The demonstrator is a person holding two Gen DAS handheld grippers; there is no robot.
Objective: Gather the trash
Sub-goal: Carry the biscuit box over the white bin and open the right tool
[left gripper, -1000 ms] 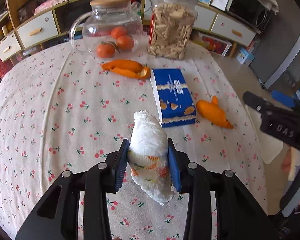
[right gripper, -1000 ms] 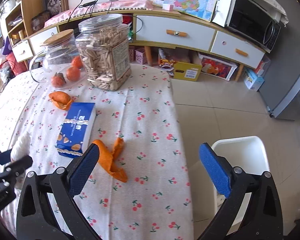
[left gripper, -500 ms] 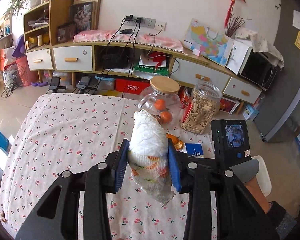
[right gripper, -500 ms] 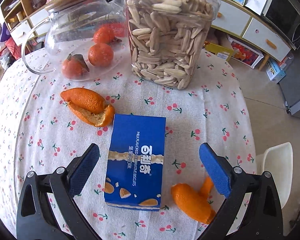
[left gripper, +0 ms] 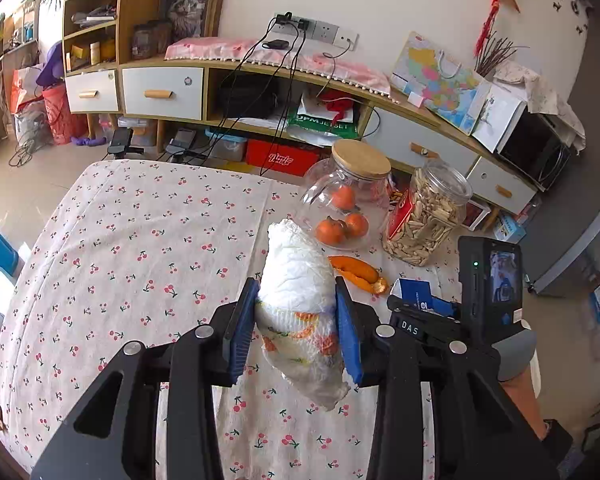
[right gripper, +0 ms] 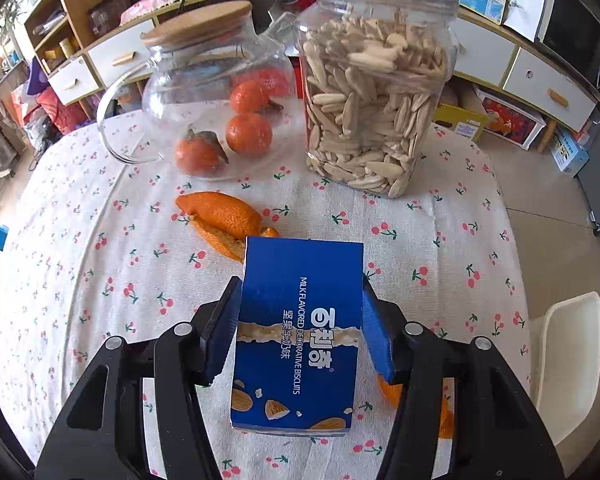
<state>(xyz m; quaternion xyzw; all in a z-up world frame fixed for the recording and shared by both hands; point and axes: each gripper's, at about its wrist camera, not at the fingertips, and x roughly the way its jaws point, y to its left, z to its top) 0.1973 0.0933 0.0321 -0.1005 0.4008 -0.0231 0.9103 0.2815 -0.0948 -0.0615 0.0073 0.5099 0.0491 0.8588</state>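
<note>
The cherry-print surface [right gripper: 100,208] carries a glass jug and a seed jar by its far edge. Since a second ago, the right tongs [right gripper: 300,328] have dropped over the blue biscuit box [right gripper: 300,320] and are closing from wide; their pads reach its sides, so pickup looks imminent. The left tongs [left gripper: 296,332] stay clamped on the crumpled white wrapper [left gripper: 300,304], lifted above the surface. Orange peel [right gripper: 220,216] lies beyond the box, uncollected.
</note>
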